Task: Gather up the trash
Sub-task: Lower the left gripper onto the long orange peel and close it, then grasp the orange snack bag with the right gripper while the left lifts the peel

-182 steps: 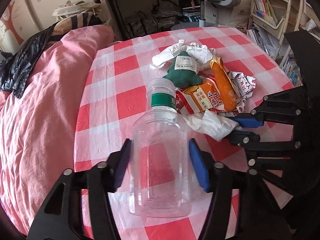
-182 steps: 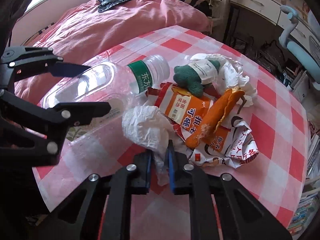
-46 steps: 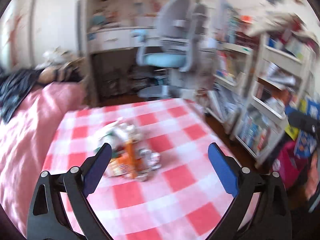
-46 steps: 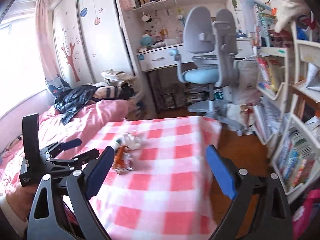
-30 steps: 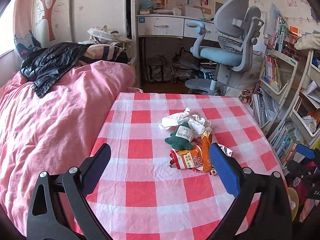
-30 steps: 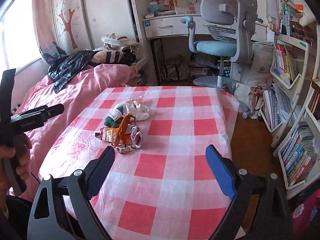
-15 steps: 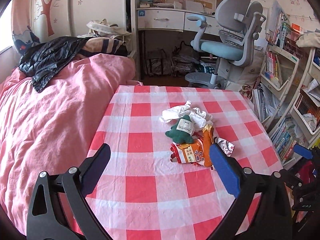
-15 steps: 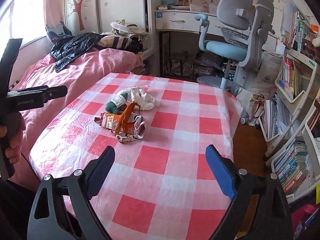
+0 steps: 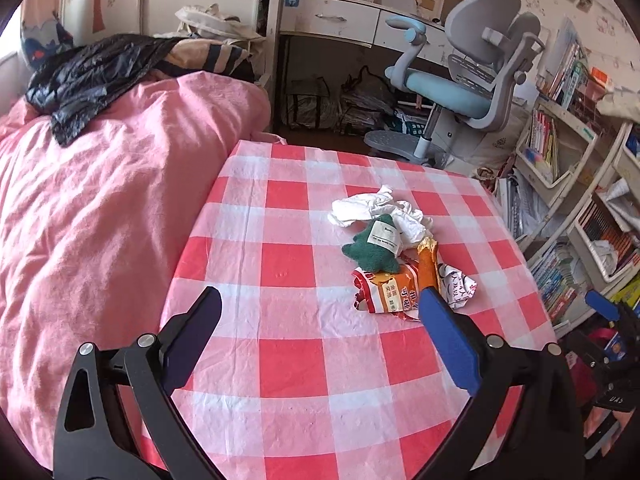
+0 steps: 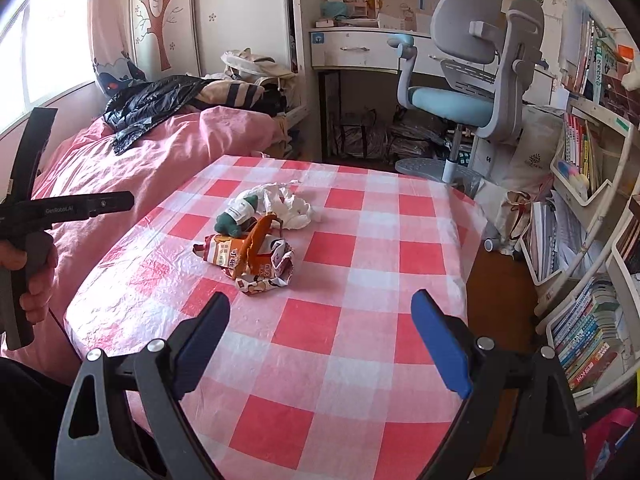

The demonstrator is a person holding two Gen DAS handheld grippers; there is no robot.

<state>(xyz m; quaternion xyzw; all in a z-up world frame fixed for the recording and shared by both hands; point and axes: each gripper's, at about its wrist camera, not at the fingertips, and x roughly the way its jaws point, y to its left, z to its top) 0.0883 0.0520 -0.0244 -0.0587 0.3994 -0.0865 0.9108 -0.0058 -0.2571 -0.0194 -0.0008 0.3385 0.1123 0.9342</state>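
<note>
A small trash pile lies mid-table on the red-and-white checked cloth [image 9: 304, 352]: crumpled white paper [image 9: 376, 210], a green plush piece with a white label [image 9: 370, 248], an orange snack wrapper [image 9: 390, 290] and a crumpled printed wrapper [image 9: 458, 286]. The same pile shows in the right wrist view: white paper [image 10: 290, 200], green piece [image 10: 230, 220], orange wrapper [image 10: 240, 254]. My left gripper [image 9: 320, 332] is open and empty, short of the pile. My right gripper [image 10: 320, 330] is open and empty, over the table's near part.
A pink duvet [image 9: 92, 216] with a black jacket [image 9: 96, 68] borders the table's left. A grey-blue desk chair [image 10: 468, 92] and desk stand behind. Bookshelves [image 10: 592, 280] line the right. The left tool's handle and the hand holding it show in the right wrist view [image 10: 36, 240].
The bottle and crumpled tissue held 6 s ago are gone from both grippers, which stand open. Over the last second both grippers have come slightly closer to the pile.
</note>
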